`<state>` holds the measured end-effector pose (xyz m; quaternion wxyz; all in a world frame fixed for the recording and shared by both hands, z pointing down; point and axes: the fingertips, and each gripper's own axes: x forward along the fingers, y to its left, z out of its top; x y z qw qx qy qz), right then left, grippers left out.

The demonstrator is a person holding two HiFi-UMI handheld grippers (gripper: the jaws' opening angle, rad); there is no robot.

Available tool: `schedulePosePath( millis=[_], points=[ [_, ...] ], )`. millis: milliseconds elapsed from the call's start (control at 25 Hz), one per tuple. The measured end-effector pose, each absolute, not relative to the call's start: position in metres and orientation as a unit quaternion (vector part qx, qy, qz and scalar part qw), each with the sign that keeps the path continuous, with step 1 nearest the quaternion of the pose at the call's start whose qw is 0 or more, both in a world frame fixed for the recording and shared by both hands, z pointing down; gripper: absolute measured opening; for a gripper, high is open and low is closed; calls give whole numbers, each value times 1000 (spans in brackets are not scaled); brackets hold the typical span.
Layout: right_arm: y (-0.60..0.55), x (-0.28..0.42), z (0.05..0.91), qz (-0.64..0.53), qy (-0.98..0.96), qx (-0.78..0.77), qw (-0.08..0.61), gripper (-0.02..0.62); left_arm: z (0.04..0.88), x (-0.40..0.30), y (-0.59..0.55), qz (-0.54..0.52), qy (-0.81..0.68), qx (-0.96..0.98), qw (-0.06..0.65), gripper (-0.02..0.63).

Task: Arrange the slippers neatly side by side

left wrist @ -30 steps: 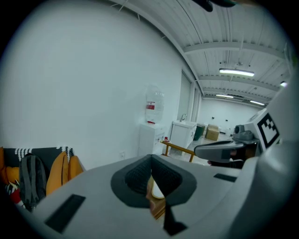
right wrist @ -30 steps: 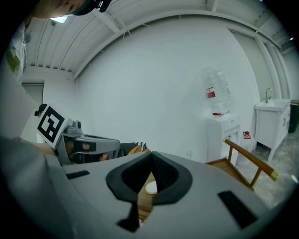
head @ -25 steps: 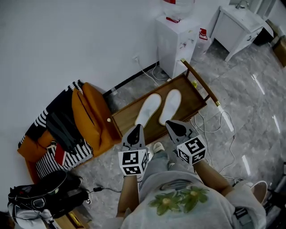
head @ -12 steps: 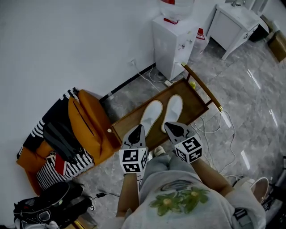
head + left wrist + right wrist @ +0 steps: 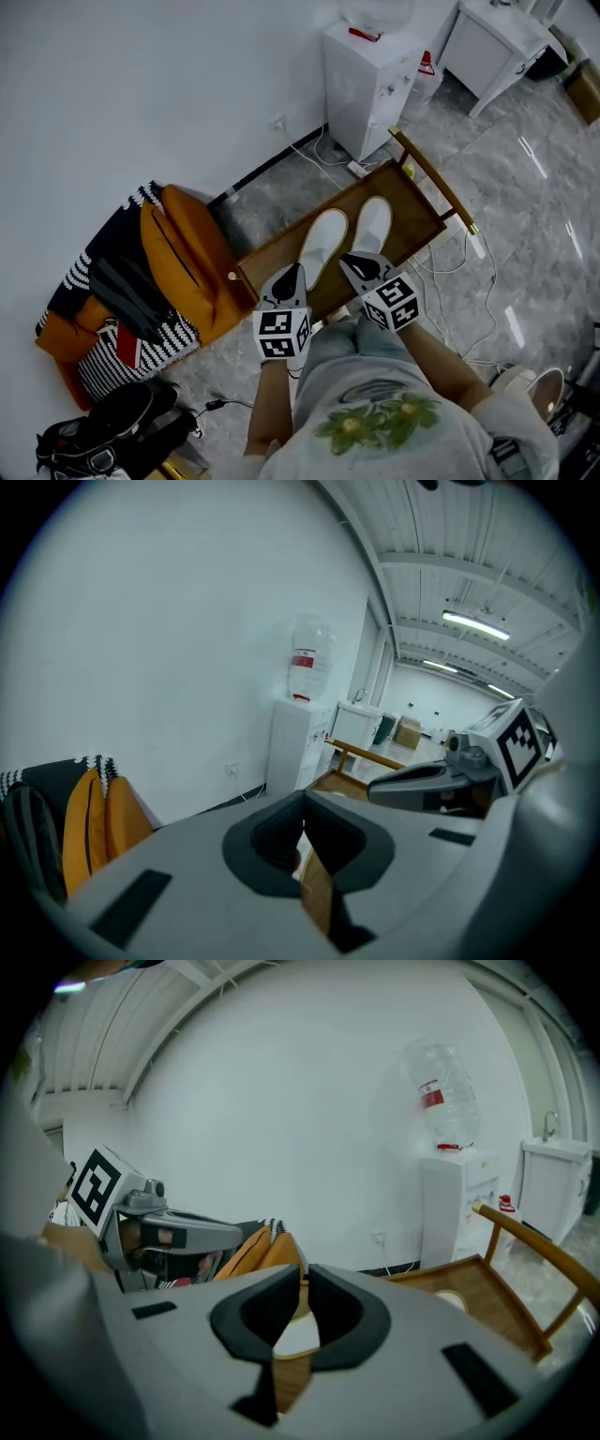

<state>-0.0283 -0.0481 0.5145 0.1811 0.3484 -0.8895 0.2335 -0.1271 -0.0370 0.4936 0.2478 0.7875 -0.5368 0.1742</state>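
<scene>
Two white slippers, the left one (image 5: pixel 323 239) and the right one (image 5: pixel 375 222), lie side by side, toes toward the wall, on a low wooden tray (image 5: pixel 419 208). My left gripper (image 5: pixel 290 273) hovers at the near heel of the left slipper, shut and holding nothing (image 5: pixel 303 803). My right gripper (image 5: pixel 355 262) hangs over the heel of the right slipper. Its jaws have just been opening to a narrow gap with nothing between them (image 5: pixel 305 1279). A sliver of white slipper (image 5: pixel 298 1337) shows below that gap.
A white water dispenser (image 5: pixel 370 66) and a white cabinet (image 5: pixel 497 42) stand by the wall beyond the tray. An orange bag on striped cloth (image 5: pixel 183 258) sits left of it, and a black bag (image 5: pixel 103 431) lies nearer. Cables (image 5: pixel 473 281) trail on the marble floor to the right.
Both grippers have moved forward and down toward the heels of the slippers. The slippers have stayed where they were on the tray.
</scene>
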Motion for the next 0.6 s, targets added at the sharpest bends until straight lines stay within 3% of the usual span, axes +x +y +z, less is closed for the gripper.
schedulePosePath(
  millis=[440,600],
  points=[
    [-53,-40,567,267,-874,330,237,121,532,-133,-39,222,-538,772,255,15],
    [-57,-41,580,273,-869,328,250,135,546,-134,-39,230,-534,769,267,68]
  ],
)
